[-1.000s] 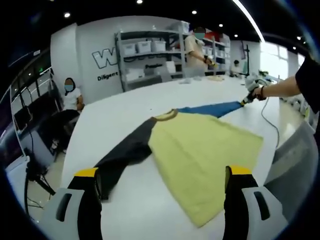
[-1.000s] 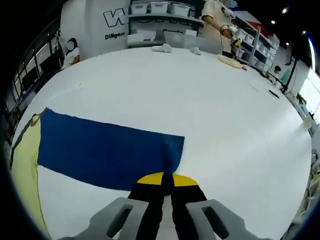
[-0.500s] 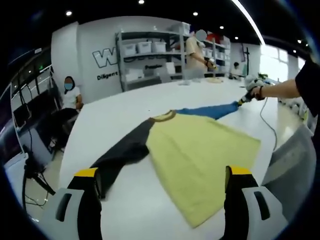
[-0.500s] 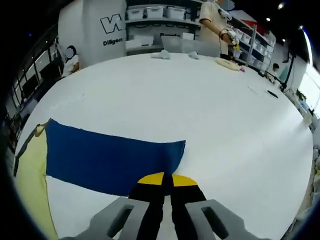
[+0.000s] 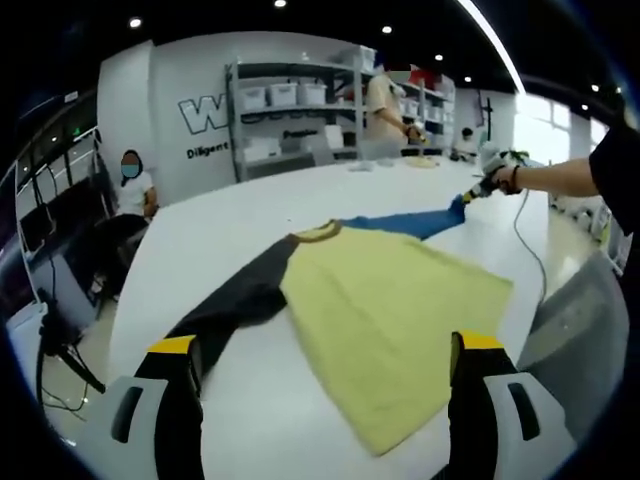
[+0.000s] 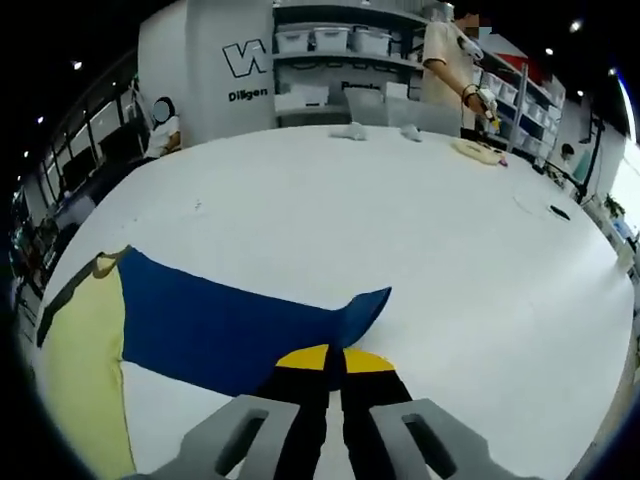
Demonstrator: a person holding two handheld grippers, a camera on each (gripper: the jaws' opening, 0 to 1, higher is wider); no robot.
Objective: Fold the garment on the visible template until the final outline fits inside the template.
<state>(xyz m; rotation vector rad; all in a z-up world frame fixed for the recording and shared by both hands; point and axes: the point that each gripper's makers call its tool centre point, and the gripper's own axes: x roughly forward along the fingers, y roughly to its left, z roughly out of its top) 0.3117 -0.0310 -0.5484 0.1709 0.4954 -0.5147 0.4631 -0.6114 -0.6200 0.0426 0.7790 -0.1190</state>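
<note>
While the left gripper (image 5: 320,365) gapes, the right gripper (image 6: 334,362) pinches the yellow-bodied shirt's (image 5: 390,310) blue sleeve (image 6: 240,325).

I see a garment (image 5: 390,320) with a pale yellow body ahead of my left fingers (image 5: 178,400), which are black with yellow tips on grey mounts. Its near sleeve (image 5: 235,305) is black, its collar (image 5: 318,233) mustard. The far sleeve (image 6: 235,325) is royal blue, its cuff pinched between my right fingers (image 6: 300,385), also black and yellow-tipped. The bench (image 6: 400,220) is plain white.
</note>
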